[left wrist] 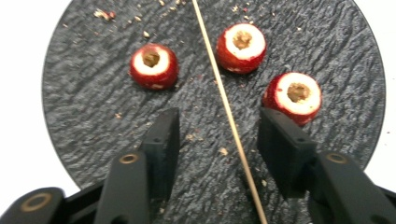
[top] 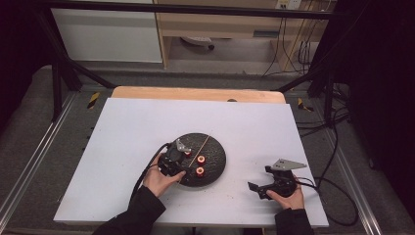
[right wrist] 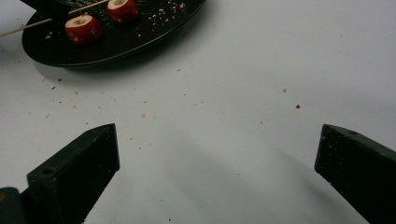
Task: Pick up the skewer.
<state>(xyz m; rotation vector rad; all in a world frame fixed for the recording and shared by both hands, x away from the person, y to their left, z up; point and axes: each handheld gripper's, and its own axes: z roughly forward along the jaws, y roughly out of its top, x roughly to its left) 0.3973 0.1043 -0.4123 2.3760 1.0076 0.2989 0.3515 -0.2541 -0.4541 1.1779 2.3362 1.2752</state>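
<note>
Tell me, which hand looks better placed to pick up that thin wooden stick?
Left. Its claw hangs over the round black slate plate, jaws either side of the thin wooden skewer. The right claw sits open over bare white table.

On the table (top: 127, 132) before me sits the plate (top: 218, 169), left of middle. A skewer (left wrist: 224, 100) lies across the plate, one fruit piece (left wrist: 153, 66) on its left, two (left wrist: 241, 47) (left wrist: 293, 95) on its right. My left gripper (left wrist: 218, 140) straddles the skewer; my right gripper (right wrist: 217, 161) hangs over bare table, right of the plate.
</note>
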